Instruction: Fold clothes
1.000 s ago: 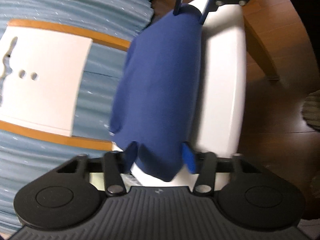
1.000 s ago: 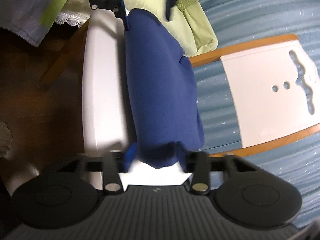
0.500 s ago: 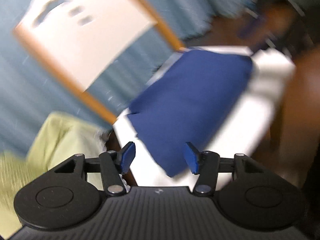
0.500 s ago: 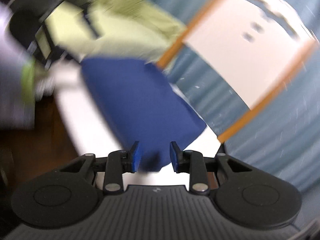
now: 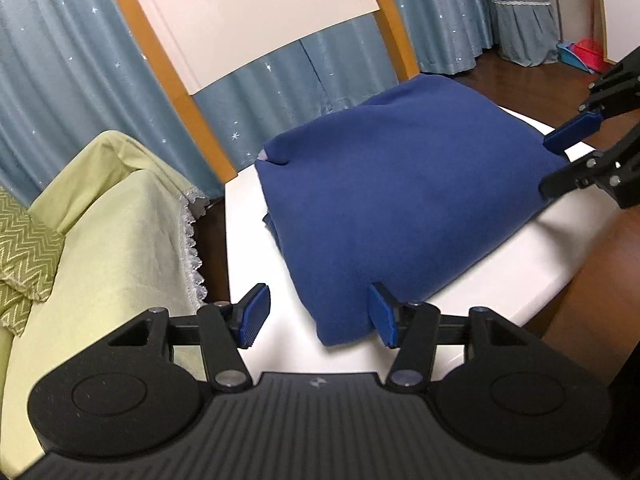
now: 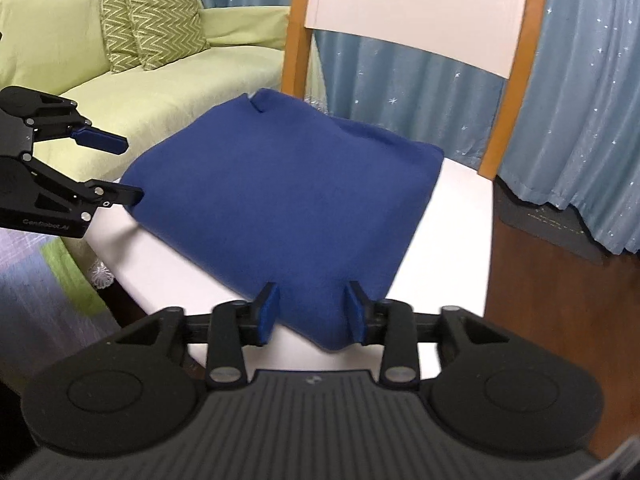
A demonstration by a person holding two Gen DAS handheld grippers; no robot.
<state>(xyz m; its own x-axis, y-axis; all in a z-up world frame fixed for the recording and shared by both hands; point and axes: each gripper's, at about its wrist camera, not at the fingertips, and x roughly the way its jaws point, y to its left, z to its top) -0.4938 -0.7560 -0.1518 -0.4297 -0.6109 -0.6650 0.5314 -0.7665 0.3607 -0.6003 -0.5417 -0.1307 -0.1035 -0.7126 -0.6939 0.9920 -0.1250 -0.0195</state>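
Note:
A folded dark blue garment (image 5: 400,184) lies flat on a white table (image 5: 256,224); it also shows in the right wrist view (image 6: 288,200). My left gripper (image 5: 318,314) is open at the garment's near left corner, the cloth edge just inside its right finger. My right gripper (image 6: 312,312) is open with the garment's near corner lying between its fingers, not pinched. Each gripper shows in the other's view, at the far right (image 5: 576,156) and the far left (image 6: 108,168).
A chair with a white back and orange wooden posts (image 5: 256,24) stands behind the table. A light green sofa (image 5: 92,240) with zigzag cushions (image 6: 152,16) is on the left. Blue curtains (image 6: 580,100) hang behind. Dark wood floor (image 6: 532,280) surrounds the table.
Both grippers let go of the blue garment and opened. They drew back and tilted from looking down to looking level across the table. The garment now rests folded on the table.

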